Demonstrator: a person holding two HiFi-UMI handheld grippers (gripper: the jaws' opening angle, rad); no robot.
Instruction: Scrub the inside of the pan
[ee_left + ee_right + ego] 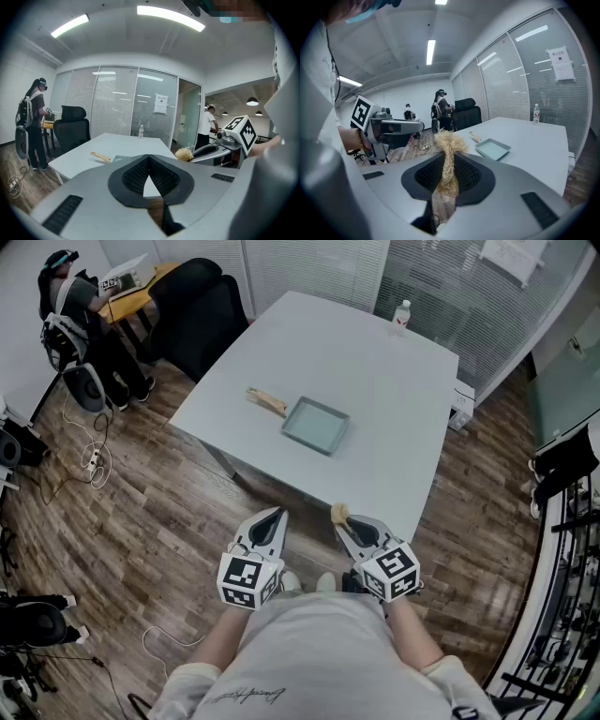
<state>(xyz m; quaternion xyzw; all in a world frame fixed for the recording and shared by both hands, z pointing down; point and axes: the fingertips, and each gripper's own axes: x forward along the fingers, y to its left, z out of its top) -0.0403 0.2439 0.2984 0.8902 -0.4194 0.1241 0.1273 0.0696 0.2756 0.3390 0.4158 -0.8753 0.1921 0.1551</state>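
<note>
The square pale blue pan (317, 425) with a wooden handle (267, 401) lies mid-table, well ahead of both grippers. In the right gripper view the pan (493, 149) is ahead to the right. My right gripper (343, 521) is shut on a tuft of straw-coloured scrubber (339, 513), held off the table's near edge. The fibres (449, 145) stick out between that gripper's (449, 154) pads. My left gripper (275, 513) hangs beside it, shut with nothing in it. Its jaws (149, 158) meet at the tip, and the handle (100, 157) shows beyond.
The white table (375, 352) carries a small water bottle (402, 315) at its far corner. A black office chair (197, 310) stands at the far left. A person (33, 122) with headgear stands by a desk there. Cables lie on the wood floor (94, 460).
</note>
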